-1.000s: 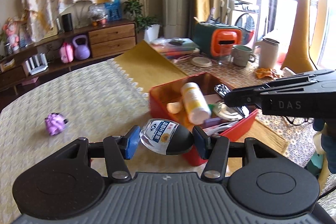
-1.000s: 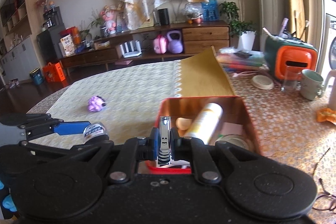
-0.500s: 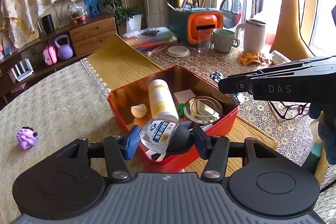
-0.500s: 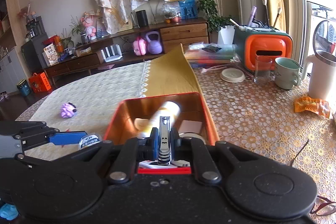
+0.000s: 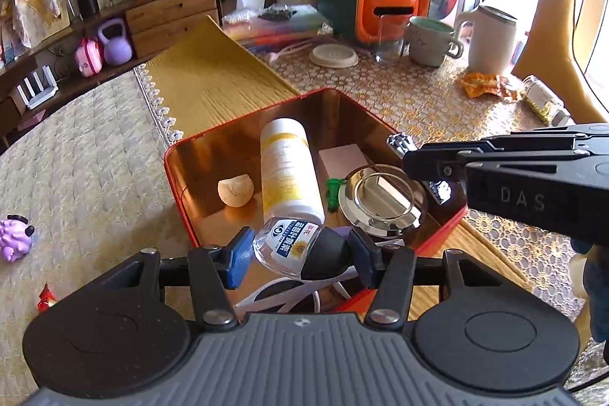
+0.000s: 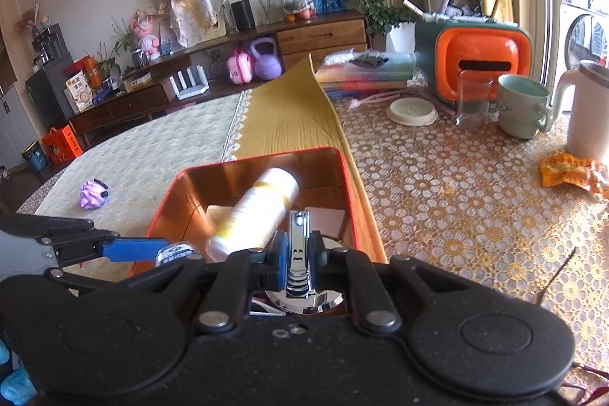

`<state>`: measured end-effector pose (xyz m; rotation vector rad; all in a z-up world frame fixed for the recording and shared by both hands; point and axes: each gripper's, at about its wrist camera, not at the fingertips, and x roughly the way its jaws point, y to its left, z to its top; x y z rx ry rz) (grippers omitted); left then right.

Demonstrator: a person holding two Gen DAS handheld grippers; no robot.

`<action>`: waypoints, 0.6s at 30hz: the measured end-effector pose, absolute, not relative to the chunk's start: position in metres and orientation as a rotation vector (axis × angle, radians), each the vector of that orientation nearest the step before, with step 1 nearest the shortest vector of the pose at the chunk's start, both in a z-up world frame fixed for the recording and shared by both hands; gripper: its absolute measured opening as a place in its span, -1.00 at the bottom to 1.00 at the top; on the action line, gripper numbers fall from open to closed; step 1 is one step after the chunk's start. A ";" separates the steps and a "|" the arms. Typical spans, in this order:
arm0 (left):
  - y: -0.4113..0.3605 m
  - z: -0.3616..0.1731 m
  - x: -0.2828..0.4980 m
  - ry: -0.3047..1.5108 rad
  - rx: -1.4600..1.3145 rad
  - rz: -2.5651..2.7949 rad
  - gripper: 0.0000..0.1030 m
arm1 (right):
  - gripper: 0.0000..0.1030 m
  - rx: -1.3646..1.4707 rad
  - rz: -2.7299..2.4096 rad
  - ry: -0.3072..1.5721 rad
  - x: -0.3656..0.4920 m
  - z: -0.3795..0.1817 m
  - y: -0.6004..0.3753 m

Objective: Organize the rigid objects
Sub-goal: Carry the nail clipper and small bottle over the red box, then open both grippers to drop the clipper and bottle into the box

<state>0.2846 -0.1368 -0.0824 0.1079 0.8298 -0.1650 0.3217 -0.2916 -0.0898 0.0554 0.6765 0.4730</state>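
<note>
Both claws have advanced over the red tin [image 5: 179, 185] since a second ago: earlier the tin lay ahead of the left claw, now its open interior sits directly under both loads.

Left claw [image 5: 298, 253]: blue pads clamped on a small clear bottle [image 5: 300, 246] with dark cap and blue sunflower label, held sideways, hanging above the near end of the tin.

Right claw [image 6: 294, 255]: closed on a chrome nail clipper [image 6: 298, 253], upright between the pads, tip pointing forward over the tin's right half.

Tin contents: white-and-yellow bottle [image 5: 287, 174] lying lengthwise; pale shell-like piece [image 5: 236, 191] left of it; pink block [image 5: 340, 158]; round mirrored compact [image 5: 380, 195]; small green piece [image 5: 332, 191]; white cable near the front wall. Purple toy [image 5: 13, 238] sits on the desk [image 5: 95, 158] well left of the tin, not yet collected.

Judgement: both items are at the release stage.

Risks:
- Small bottle is round and gripped across cap and body; on release it may roll, strike the white-and-yellow bottle, or hop the near wall.
- Clipper hangs above the mirrored compact; dropped from height it could chip or scratch the glass, or bounce out over the right wall.
- Two claws are close over one tin; simultaneous lowering could knock them together or shove the tin along the desk.
</note>
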 end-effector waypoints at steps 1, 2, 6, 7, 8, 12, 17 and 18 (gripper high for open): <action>-0.138 -0.085 0.287 0.835 0.113 -0.163 0.05 | -0.79 0.046 0.481 0.684 0.324 -0.093 -0.289; -0.139 -0.086 0.289 0.840 0.116 -0.159 0.05 | -0.79 0.035 0.485 0.691 0.326 -0.096 -0.287; -0.139 -0.093 0.297 0.861 0.113 -0.152 0.05 | -0.79 0.020 0.484 0.717 0.333 -0.105 -0.283; -0.138 -0.094 0.299 0.867 0.112 -0.151 0.05 | -0.79 0.016 0.485 0.720 0.334 -0.106 -0.283; -0.138 -0.096 0.300 0.873 0.109 -0.151 0.05 | -0.79 0.010 0.486 0.722 0.334 -0.107 -0.282; -0.136 -0.103 0.306 0.899 0.089 -0.149 0.05 | -0.79 -0.008 0.489 0.738 0.336 -0.112 -0.280; -0.136 -0.106 0.307 0.902 0.087 -0.149 0.04 | -0.79 -0.010 0.485 0.756 0.339 -0.116 -0.281; -0.136 -0.106 0.307 0.903 0.086 -0.149 0.04 | -0.79 -0.012 0.487 0.755 0.339 -0.116 -0.281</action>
